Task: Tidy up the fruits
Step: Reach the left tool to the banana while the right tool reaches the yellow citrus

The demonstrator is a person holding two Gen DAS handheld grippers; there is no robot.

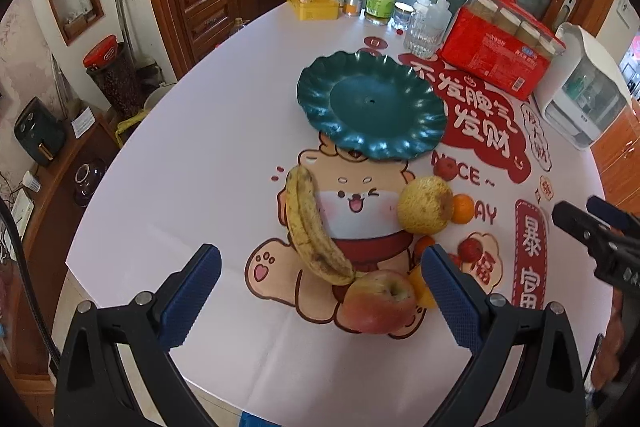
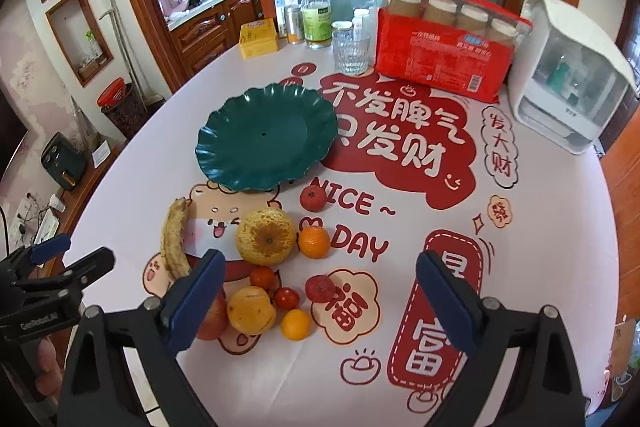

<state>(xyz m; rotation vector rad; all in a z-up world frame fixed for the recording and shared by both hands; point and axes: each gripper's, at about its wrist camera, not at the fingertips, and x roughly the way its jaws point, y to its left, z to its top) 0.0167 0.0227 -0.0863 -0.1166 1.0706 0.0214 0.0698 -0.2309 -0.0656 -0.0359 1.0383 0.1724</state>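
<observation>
Both claws, the left gripper (image 1: 320, 275) and right gripper (image 2: 320, 281), are hanging wide apart and empty, while every fruit (banana (image 1: 312, 227), apple (image 1: 378, 301)) is lying at the bare green plate's (image 1: 372, 103) six o'clock.

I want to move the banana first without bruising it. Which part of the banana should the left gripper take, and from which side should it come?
Probably the middle of the banana, from above. It lies flat and long on the tablecloth, its near end against the red apple. The left gripper, jaws open, should turn to close across the narrow width, clear of the apple.
</observation>
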